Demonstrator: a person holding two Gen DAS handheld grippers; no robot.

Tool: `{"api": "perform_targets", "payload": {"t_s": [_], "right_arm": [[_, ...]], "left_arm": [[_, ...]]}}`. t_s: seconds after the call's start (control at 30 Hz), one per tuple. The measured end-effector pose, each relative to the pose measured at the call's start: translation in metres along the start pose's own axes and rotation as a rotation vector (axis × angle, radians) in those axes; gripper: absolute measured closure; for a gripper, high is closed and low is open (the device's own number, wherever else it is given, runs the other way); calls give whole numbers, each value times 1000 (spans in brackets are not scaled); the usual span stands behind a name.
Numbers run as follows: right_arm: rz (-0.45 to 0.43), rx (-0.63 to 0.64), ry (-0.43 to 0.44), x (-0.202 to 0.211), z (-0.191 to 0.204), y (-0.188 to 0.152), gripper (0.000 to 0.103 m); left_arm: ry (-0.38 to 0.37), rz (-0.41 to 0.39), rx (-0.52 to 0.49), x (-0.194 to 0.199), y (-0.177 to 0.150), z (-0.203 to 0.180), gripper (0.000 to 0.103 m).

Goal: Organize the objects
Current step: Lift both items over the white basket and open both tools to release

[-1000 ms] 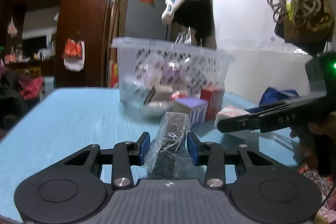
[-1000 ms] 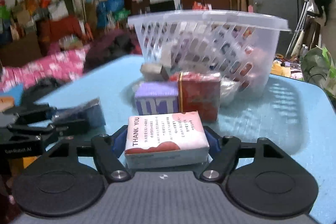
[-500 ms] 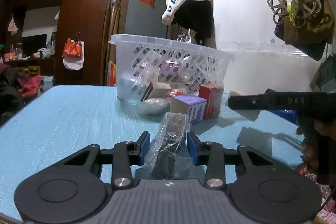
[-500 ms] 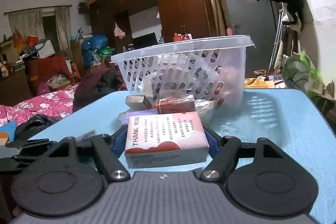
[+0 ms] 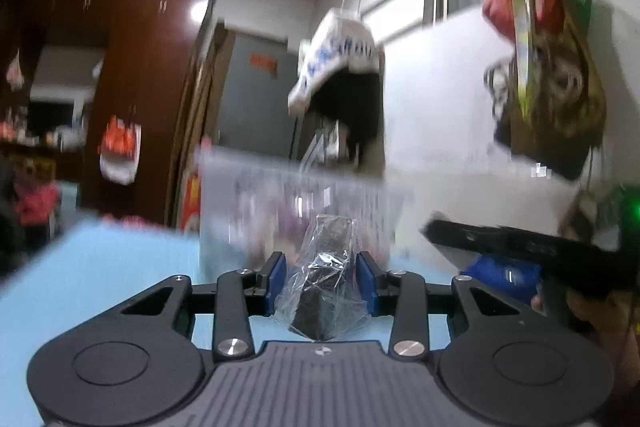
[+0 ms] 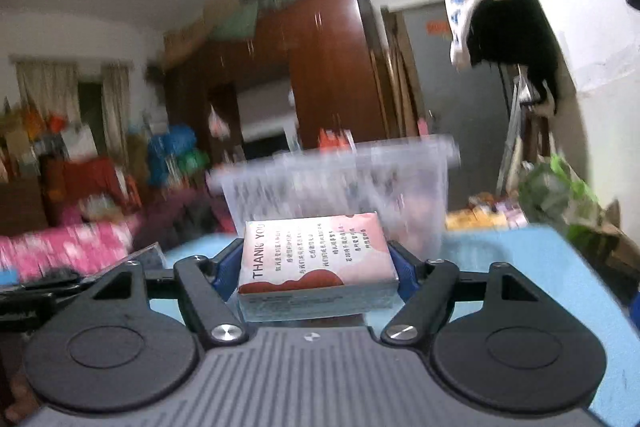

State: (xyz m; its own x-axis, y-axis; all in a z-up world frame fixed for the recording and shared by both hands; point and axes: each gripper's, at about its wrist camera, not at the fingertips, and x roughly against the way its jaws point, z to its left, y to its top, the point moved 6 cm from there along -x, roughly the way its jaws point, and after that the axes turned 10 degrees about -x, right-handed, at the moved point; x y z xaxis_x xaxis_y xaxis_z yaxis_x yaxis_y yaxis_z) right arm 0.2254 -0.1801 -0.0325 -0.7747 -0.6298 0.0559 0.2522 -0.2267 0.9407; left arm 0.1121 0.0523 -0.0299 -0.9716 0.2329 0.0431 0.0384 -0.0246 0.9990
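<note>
**Both grippers holding items level before the laundry-style basket**

A light-blue surface (image 5: pixel 120 259) is stretching ahead in a crowded room, with a dark wooden wardrobe (image 6: pixel 332 67) standing behind it and a white-and-black garment (image 5: pixel 344 67) hanging near a grey door.

A translucent perforated plastic basket (image 6: pixel 340 187) is sitting on the surface straight ahead of both cameras; its contents are blurring into pink and purple patches that cannot be told apart.

The left gripper (image 5: pixel 321 277) is pinching a dark object wrapped in clear plastic (image 5: pixel 326 267) narrowly between its blue fingers (image 5: pixel 276 275). The right gripper (image 6: pixel 314 267) is gripping a pink "THANK YOU" box (image 6: pixel 316 259), its fingers spread to the box's width, just in front of the basket wall. In the left view the right gripper is showing as a black bar at the right edge.
</note>
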Motion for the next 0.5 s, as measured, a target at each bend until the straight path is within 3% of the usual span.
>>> {"api": "perform_targets", "payload": {"t_s": [0.1,0.2,0.27,0.33,0.37,0.4,0.5], "right_arm": [[-101,63,29,-5,17,57,27],[-97,161,-30,-47,30,112,26],[-60,149,-52,-77,25,136,26],[11,119,-53,-106,16,145,23],[45,113,-60,-119,11,144,12],[70,117,-88,-129,4,139,0],[132,106,-174,-140,-12,123,0]], "left_arm": [[8,-50,6,-27,60,16,60],[36,-34,6,-81,115,32,60],[62,24,2,-118,132,38,60],[82,94,9,-153,132,45,55],[82,148,4,-171,126,47,38],[80,205,2,-186,116,49,30],[105,265,10,-191,92,56,27]]}}
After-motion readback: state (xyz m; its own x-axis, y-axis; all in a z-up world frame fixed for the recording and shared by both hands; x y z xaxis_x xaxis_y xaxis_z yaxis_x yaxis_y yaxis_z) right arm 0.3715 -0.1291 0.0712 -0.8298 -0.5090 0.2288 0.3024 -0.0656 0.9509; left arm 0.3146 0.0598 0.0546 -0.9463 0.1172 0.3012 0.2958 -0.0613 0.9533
